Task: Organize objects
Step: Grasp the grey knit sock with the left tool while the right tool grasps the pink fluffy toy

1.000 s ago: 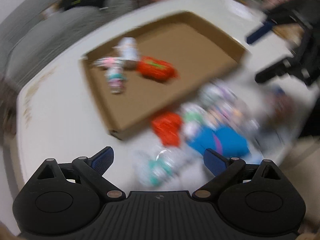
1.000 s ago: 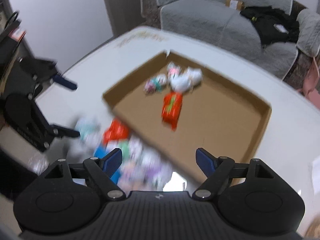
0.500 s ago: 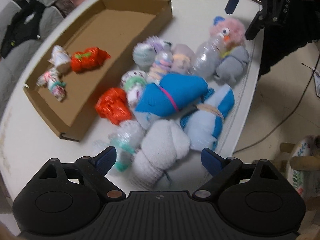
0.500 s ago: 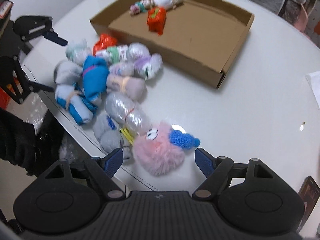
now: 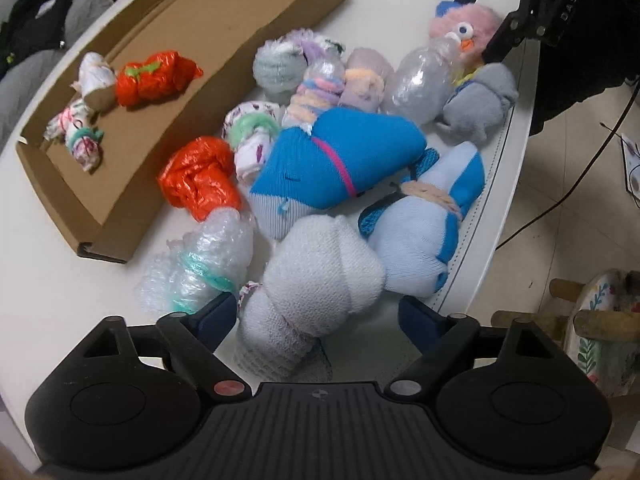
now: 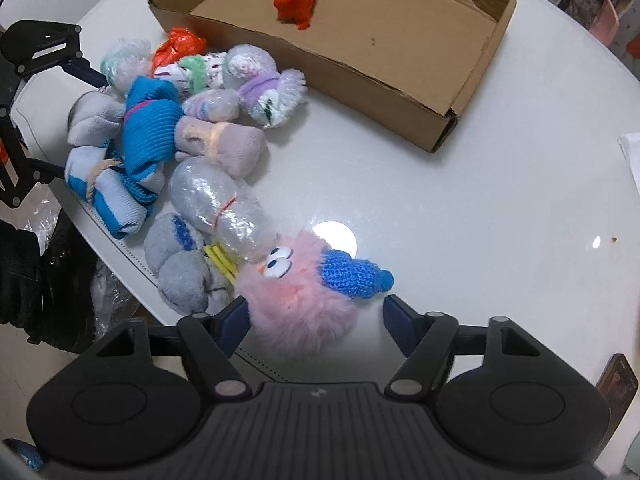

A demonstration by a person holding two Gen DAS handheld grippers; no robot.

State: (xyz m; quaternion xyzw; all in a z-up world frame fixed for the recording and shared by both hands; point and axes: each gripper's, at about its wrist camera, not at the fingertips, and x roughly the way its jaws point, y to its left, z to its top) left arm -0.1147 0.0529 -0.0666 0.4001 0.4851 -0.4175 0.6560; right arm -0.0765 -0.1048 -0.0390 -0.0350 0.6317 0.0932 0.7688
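A round white worktop (image 6: 460, 208) is seen from above, and a shallow cardboard tray (image 6: 472, 80) is set on it. Three small bundles are laid at one end of the tray, among them an orange plastic-wrapped bundle (image 5: 154, 78). Just beside the tray, a pile of rolled socks and wrapped bundles is heaped near the worktop's edge, with a bright blue sock roll (image 5: 336, 160) in its middle.

At the near end of the pile, a white sock roll (image 5: 316, 284) is straddled by the left gripper (image 5: 318, 314); its jaws are closing, though a gap is still seen on one side and the roll is not yet pinched. At the other end, a pink fluffy toy (image 6: 300, 300) with a blue knitted cap is framed by the right gripper (image 6: 316, 322), whose jaws are likewise closing, with one pad at the fur and the other apart from it.
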